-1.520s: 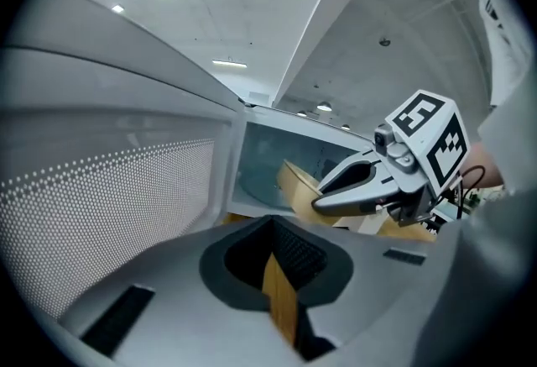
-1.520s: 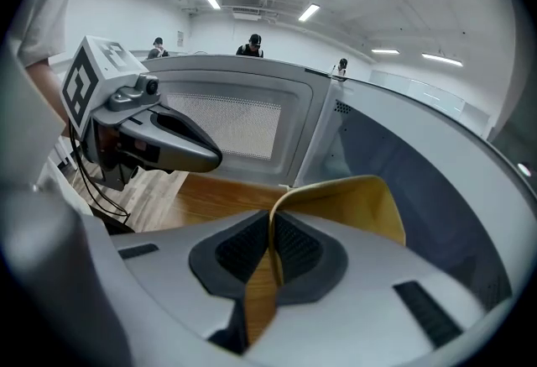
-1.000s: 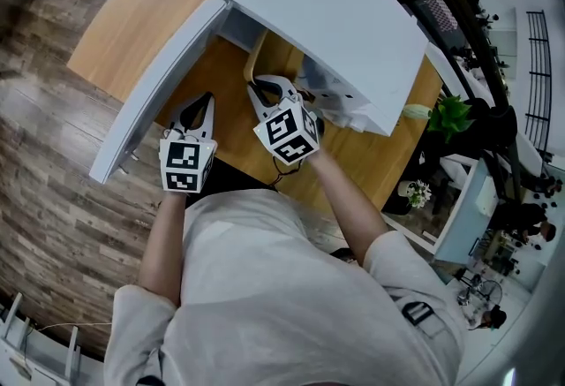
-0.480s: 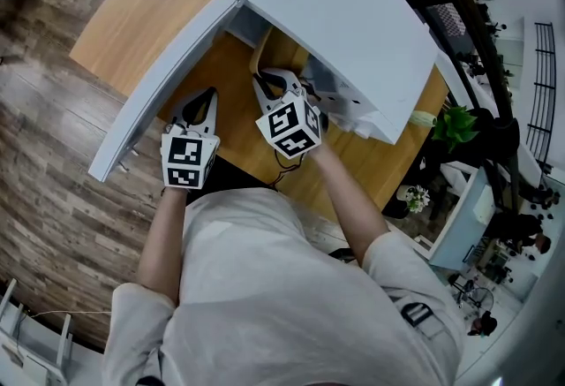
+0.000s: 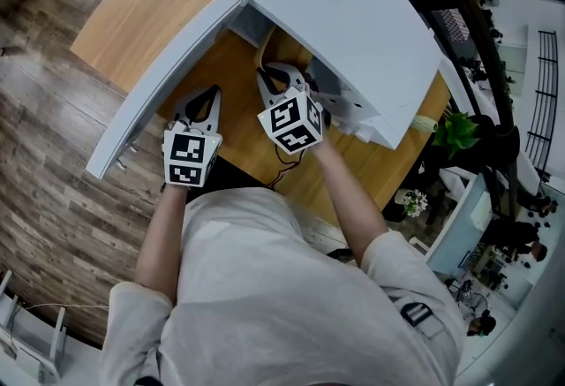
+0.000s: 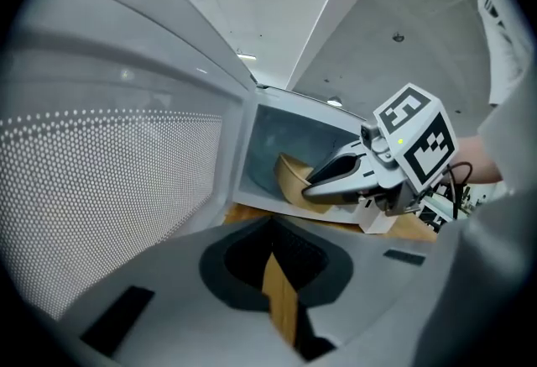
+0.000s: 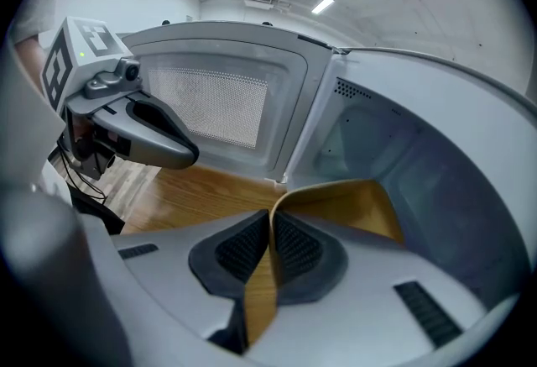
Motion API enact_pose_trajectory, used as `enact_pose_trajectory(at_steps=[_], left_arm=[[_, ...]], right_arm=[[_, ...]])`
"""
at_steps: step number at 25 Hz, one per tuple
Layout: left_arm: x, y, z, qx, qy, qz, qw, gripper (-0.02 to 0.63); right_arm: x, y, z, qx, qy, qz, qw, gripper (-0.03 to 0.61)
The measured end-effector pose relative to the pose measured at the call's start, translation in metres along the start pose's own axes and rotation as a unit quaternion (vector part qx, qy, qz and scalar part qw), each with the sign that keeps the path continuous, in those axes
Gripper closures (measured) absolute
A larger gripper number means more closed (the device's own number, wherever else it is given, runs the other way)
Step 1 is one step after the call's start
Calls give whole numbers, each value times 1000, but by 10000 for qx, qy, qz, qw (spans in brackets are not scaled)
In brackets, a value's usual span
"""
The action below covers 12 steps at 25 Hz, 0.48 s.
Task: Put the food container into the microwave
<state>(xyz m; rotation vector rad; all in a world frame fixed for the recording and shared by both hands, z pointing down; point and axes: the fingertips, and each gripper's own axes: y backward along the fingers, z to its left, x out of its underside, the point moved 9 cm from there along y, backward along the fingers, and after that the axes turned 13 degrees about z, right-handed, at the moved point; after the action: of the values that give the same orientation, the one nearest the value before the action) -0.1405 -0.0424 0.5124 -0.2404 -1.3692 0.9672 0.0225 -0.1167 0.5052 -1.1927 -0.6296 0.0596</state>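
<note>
Barely anything has shifted in the last second. The right gripper point(image 7: 270, 231) pinches the container point(image 7: 352, 206) by its rim, just inside the microwave's point(image 5: 335, 13) front edge. The left gripper point(image 6: 273, 273), closed and empty, waits beside the door point(image 5: 168, 84). That thin rim grip could let the container tilt or slip.

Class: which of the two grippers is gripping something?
The right gripper: its jaws pinch the rim of the brown food container, while the left gripper is shut on nothing.
</note>
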Motion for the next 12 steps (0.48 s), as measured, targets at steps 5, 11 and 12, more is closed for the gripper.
enact_pose_trajectory(at_steps=[5, 11, 12], left_arm=[[-1, -2, -1, 1, 8, 16, 10000, 601], [-2, -2, -1, -5, 21, 43, 10000, 601], [-3, -2, -2, -4, 14, 41, 10000, 601]], right_arm=[[-1, -2, -2, -75, 53, -23, 10000, 547], [-3, -4, -9, -195, 114, -2, 9997, 546], [-4, -4, -11, -234, 111, 4, 9997, 546]])
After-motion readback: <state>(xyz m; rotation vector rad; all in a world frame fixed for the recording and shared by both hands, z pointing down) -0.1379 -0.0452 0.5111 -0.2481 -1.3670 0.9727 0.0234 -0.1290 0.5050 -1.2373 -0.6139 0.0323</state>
